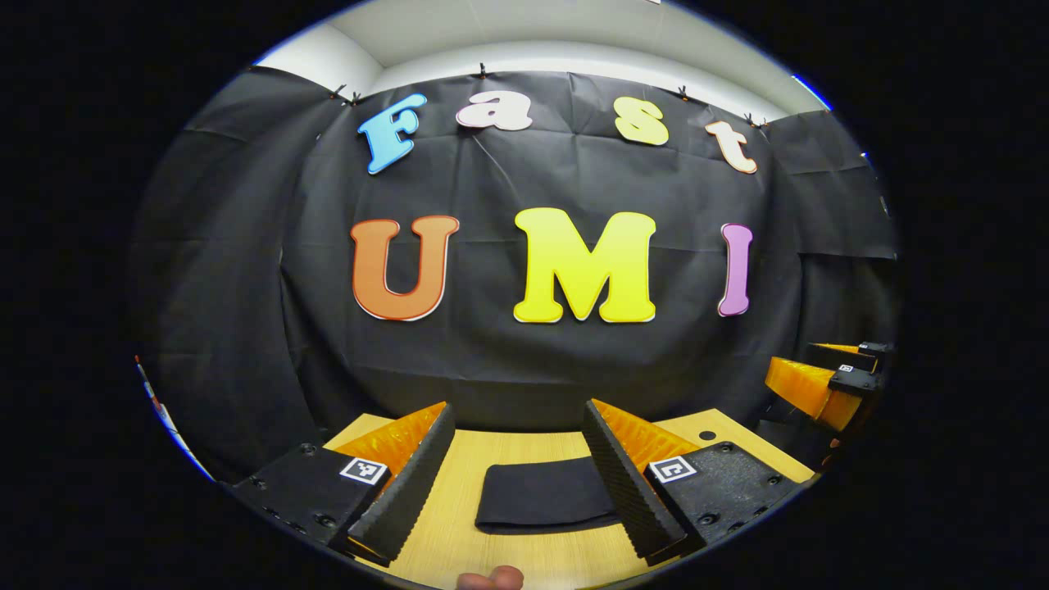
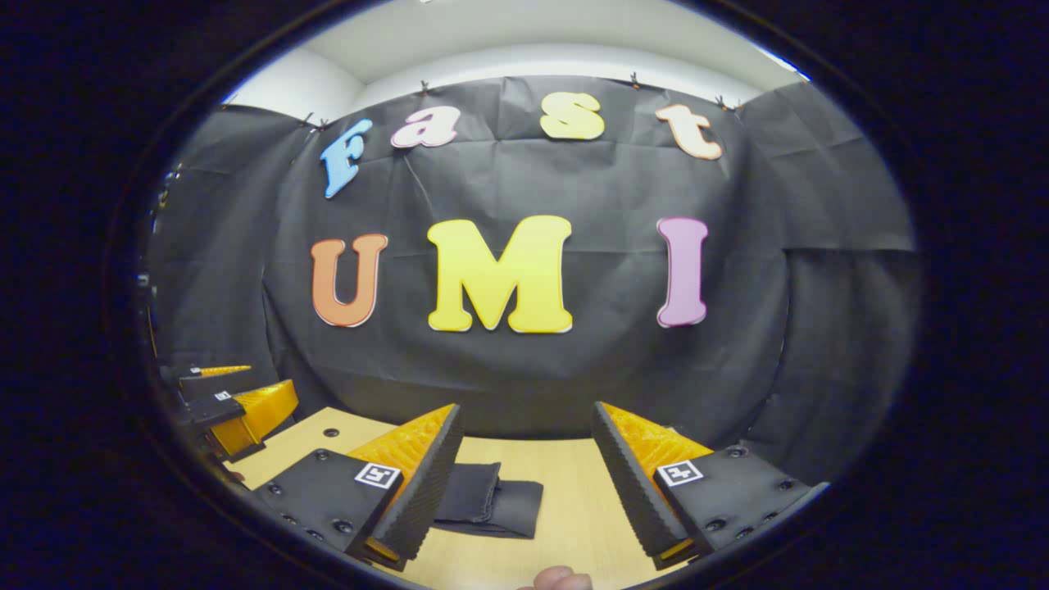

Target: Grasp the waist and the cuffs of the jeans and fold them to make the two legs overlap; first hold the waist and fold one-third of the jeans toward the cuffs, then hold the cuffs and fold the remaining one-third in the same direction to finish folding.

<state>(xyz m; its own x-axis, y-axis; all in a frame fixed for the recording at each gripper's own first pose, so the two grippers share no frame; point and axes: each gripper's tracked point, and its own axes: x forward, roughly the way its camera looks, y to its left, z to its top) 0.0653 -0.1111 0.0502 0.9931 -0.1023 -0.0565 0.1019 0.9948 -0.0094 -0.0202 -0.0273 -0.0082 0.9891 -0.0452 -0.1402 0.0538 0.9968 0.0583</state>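
Hiding jeans (image 1: 545, 494) edge, left hand-held gripper (image 1: 524, 479) finger

Left gripper view: low over table (image 1: 524, 565), facing booth wall.
Right gripper view: same height, same facing, beside it.
Shared: jeans (image 1: 545, 494) (image 2: 490, 498), wall.

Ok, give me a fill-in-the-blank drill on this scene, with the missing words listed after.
1. The jeans lie ____ into a compact bundle on the table.
2. Both the left gripper and the right gripper have their fingers ____.
3. Neither gripper is ____ the jeans.
4. The table top is made of light ____.

Missing words: folded; open; touching; wood
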